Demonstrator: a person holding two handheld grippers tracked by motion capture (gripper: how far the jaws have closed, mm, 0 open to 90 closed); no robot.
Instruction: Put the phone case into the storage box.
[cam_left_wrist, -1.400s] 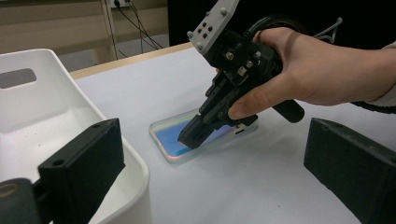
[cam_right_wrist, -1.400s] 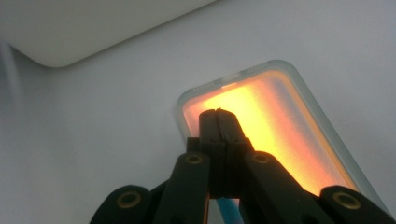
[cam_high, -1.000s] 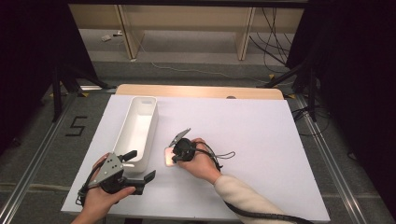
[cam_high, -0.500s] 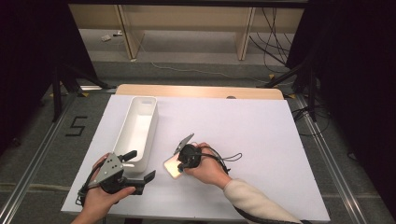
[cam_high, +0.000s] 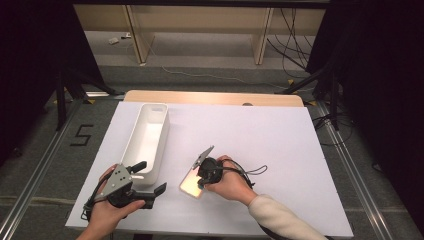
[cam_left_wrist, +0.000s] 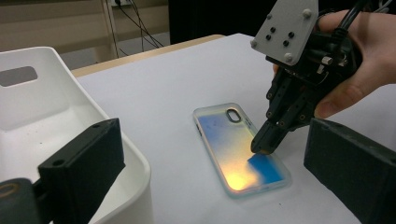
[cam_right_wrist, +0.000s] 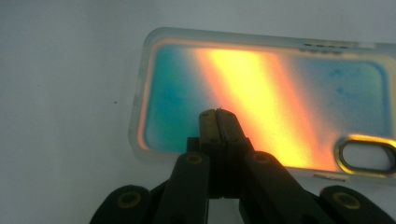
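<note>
Centrally, low in the high view, an iridescent phone case (cam_high: 191, 183) lies flat on the white table (cam_high: 280, 140), its long axis running diagonally, camera cutout toward upper right. The right gripper (cam_right_wrist: 218, 113), jaws pressed together and empty, touches its surface; the left gripper (cam_high: 150, 180), jaws apart, rests beside the white bin (cam_high: 145, 140).

Between the left gripper's (cam_left_wrist: 205, 186) two wide-apart black jaws, an iridescent phone case (cam_left_wrist: 240, 147) lies flat on the white table (cam_left_wrist: 187, 79). The right gripper (cam_left_wrist: 264, 142) presses its closed tips onto it. A white bin (cam_left_wrist: 56, 121) stands beside.

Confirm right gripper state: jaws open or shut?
Shut. In the right gripper view the right gripper has both jaws pressed together with no gap, tips over the phone case lying flat on the table.
</note>
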